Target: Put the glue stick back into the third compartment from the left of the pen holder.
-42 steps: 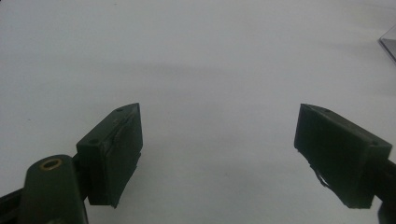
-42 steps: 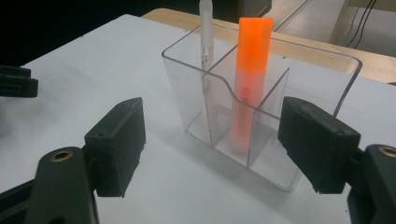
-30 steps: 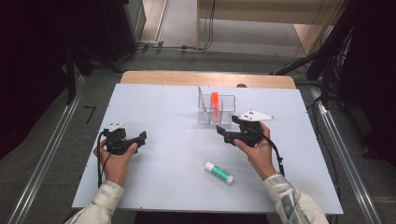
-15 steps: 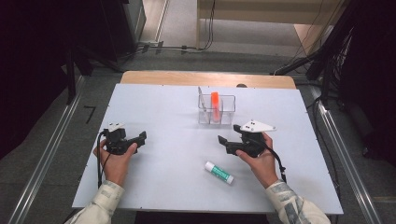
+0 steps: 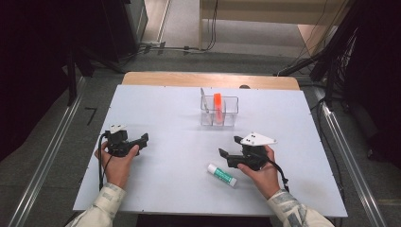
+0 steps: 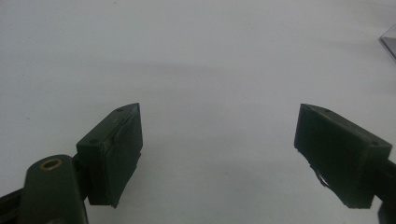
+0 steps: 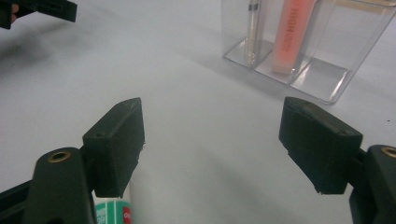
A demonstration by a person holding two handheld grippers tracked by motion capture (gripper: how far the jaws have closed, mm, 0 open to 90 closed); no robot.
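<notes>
On the left of the white table (image 5: 170,118), the left gripper (image 5: 142,140) sits in the person's left hand (image 5: 116,163) with its jaws spread wide over bare tabletop, well apart from everything else. Farther right, a green-and-white glue stick (image 5: 222,175) lies flat on the table just beside and below the right gripper (image 5: 229,152), whose jaws also stand wide and hold nothing; in the right gripper view the stick's end (image 7: 114,211) shows under the left jaw. Beyond that gripper stands a clear divided organizer (image 5: 218,112) holding an upright orange tube (image 5: 218,107) and a thin pen (image 5: 204,100) in separate compartments.
</notes>
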